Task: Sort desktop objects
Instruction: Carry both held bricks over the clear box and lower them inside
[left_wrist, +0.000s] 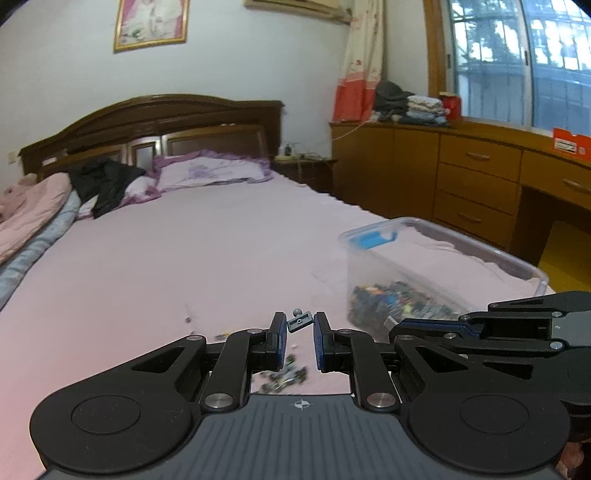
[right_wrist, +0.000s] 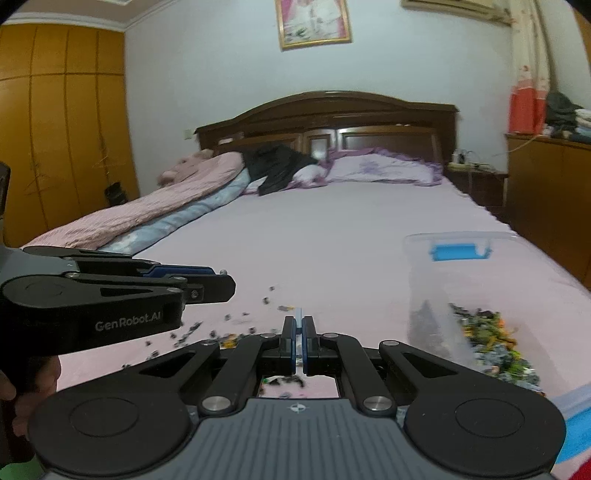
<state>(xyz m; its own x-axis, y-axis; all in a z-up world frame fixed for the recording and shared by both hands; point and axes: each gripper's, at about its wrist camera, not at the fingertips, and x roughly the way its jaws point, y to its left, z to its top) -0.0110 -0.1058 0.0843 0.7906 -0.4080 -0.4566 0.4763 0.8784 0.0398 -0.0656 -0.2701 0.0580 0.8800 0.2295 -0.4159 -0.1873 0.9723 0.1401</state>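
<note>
My left gripper (left_wrist: 300, 325) is shut on a small grey building-block piece (left_wrist: 299, 322) with a ball stud, held tilted between the fingertips above the pink bed sheet. My right gripper (right_wrist: 299, 321) is shut on a thin pale-blue flat piece (right_wrist: 299, 314) that sticks up between the pads. It also shows side-on in the left wrist view (left_wrist: 391, 325), beside the clear plastic bin (left_wrist: 443, 254). The bin holds many small mixed-colour pieces (left_wrist: 399, 299). Loose small pieces (right_wrist: 229, 325) lie scattered on the sheet below both grippers.
The bin (right_wrist: 458, 240) has a blue latch on its far wall. Pillows, a black garment and folded quilts lie at the head and left side of the bed. A wooden dresser and desk (left_wrist: 480, 173) stand to the right.
</note>
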